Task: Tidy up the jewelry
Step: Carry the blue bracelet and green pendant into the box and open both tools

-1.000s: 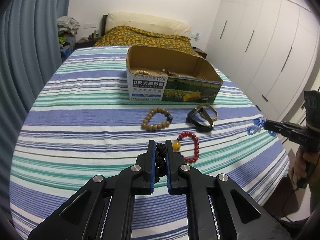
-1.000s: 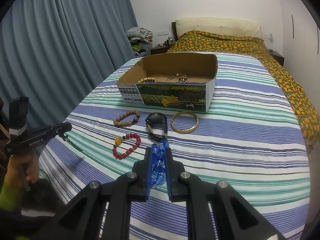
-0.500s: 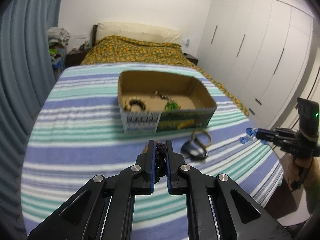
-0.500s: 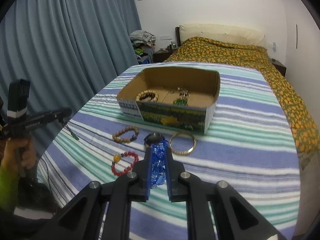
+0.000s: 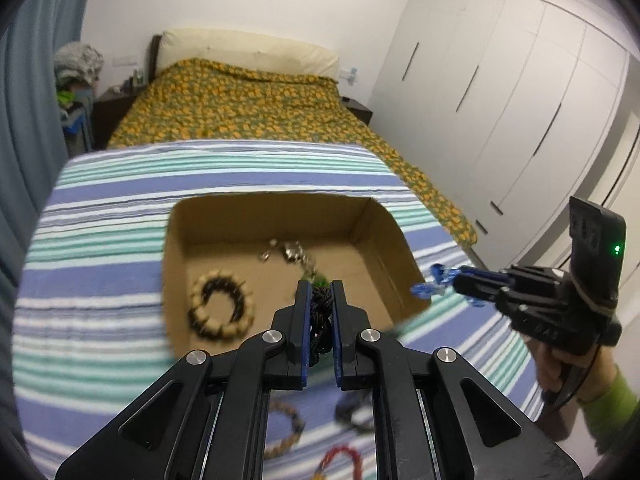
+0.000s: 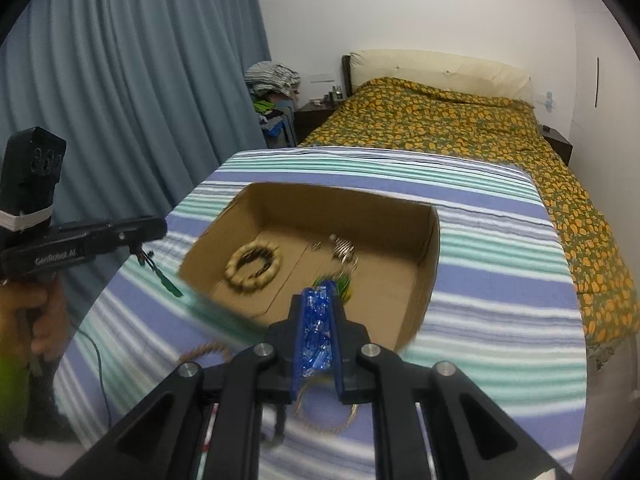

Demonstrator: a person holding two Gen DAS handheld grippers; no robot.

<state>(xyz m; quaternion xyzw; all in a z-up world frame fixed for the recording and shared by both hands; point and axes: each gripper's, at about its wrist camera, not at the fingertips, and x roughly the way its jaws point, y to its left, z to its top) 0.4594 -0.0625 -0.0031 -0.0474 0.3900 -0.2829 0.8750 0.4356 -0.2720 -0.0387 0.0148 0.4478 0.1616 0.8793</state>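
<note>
Dark cord bracelet [image 5: 320, 312] pinched between nearly closed fingers of left gripper [image 5: 320, 320], raised over near edge of cardboard box [image 5: 400, 236]. Blue crystal bracelet [image 6: 318, 328] clamped the same way in right gripper [image 6: 318, 332], also above near wall of box.

Inside box: cream-and-black bead bracelet [image 5: 221, 307] at left, silvery chain piece [image 5: 290, 252] near middle, something green [image 6: 340, 285] beside it, detail too blurred to tell.

On striped bedspread [image 5: 100, 240] in front of box: brown bead bracelet [image 5: 286, 432], red bead bracelet [image 5: 344, 456], thin gold bangle [image 6: 326, 416], all partly hidden by gripper frames.

Step in hand, by judgement: carry phase, both pieces poised for drop into box. Next move likely calls for slight advance past the wall, then opening over bare cardboard, clear of pieces already in there. Snag risk: dangling cord on box rim.
</note>
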